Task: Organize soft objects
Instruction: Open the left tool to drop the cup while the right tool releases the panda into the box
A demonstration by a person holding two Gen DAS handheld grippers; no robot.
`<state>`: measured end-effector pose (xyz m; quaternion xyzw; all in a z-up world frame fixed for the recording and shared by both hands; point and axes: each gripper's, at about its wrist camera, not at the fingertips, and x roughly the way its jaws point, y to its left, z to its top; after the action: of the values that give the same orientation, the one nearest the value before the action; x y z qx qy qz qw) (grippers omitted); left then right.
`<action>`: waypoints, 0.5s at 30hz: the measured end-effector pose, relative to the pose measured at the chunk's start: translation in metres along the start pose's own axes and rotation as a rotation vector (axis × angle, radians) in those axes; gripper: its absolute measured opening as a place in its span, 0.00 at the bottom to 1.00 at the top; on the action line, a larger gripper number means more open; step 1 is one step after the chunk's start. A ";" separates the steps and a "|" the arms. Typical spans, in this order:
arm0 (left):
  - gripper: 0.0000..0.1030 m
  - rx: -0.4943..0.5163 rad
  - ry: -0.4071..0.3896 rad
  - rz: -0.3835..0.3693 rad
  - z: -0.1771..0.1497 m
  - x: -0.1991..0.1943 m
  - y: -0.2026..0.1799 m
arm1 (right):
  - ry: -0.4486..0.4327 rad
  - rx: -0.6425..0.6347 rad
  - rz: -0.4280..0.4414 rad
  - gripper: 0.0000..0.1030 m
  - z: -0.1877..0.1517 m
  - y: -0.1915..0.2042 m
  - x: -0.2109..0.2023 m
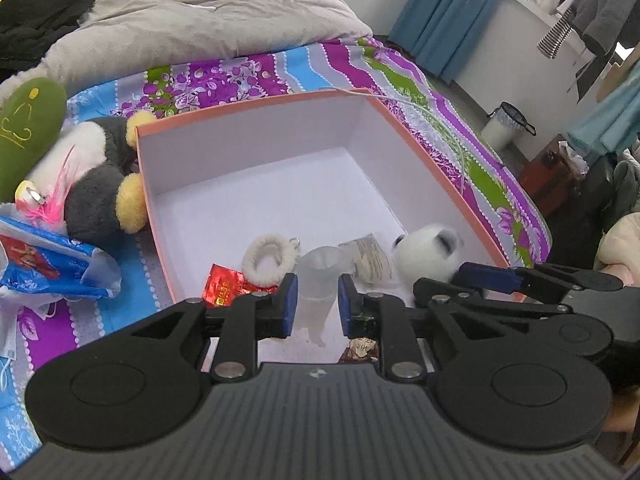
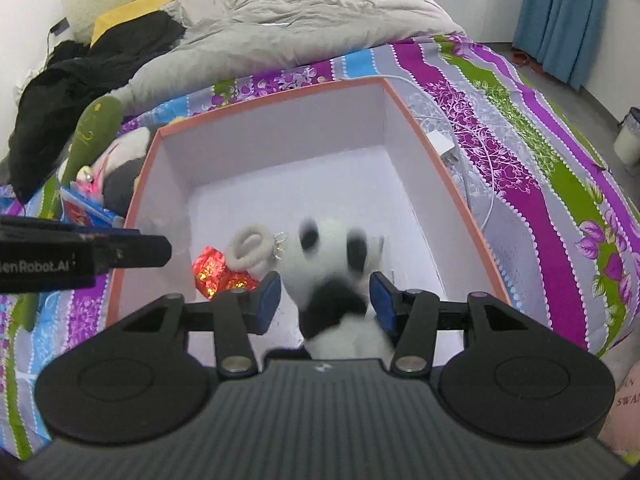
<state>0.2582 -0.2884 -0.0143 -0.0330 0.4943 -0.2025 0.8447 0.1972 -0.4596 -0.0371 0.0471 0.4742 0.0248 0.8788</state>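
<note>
Grippers meet over an open white box with an orange rim (image 1: pixel 440 184) on a striped floral bedspread (image 2: pixel 520 152). Inside the right gripper (image 2: pixel 326 300), a blurred panda plush (image 2: pixel 332 272) sits between parted blue pads; whether they press it cannot be told. Jaws of the left gripper (image 1: pixel 317 300) stand apart around a frosted translucent cup (image 1: pixel 320 280), not visibly squeezing it. Near the box's front wall lie a fuzzy white ring (image 1: pixel 271 258) and a red foil packet (image 1: pixel 224 286). A penguin plush (image 1: pixel 100 184) rests outside.

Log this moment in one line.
left fingers: around translucent piece, grip unclear | right fingers: open, panda plush blurred between them | place: over orange box
</note>
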 end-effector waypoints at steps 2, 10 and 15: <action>0.41 0.012 -0.005 0.012 0.000 -0.001 -0.002 | -0.013 0.012 0.004 0.66 0.003 -0.002 -0.002; 0.42 0.048 -0.111 0.047 -0.005 -0.034 0.003 | -0.143 0.037 0.018 0.66 -0.004 -0.001 -0.035; 0.42 0.078 -0.196 0.047 -0.022 -0.067 0.005 | -0.270 0.016 0.031 0.66 -0.022 0.010 -0.068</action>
<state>0.2122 -0.2554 0.0286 -0.0082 0.4020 -0.1973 0.8941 0.1412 -0.4547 0.0081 0.0645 0.3512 0.0279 0.9337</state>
